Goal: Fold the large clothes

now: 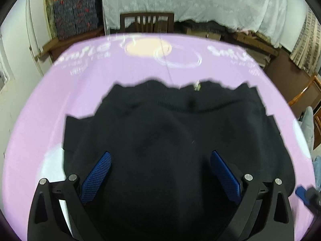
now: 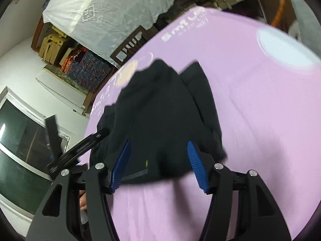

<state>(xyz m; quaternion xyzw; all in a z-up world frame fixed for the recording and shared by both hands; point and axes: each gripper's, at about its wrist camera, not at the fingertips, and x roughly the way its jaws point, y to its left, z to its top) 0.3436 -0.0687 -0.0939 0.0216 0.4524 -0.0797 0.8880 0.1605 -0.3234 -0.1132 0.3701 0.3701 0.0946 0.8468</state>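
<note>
On purple cloth (image 1: pixel 40 104), black garment (image 1: pixel 170 130) lies flat

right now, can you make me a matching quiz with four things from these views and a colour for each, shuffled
Things:
1. garment
2. table cover
3. chair
4. left tool pads

Colours:
a. blue
b. dark brown
c. black
d. lilac

Pairs: 1-c, 2-d, 3-b, 4-a
</note>
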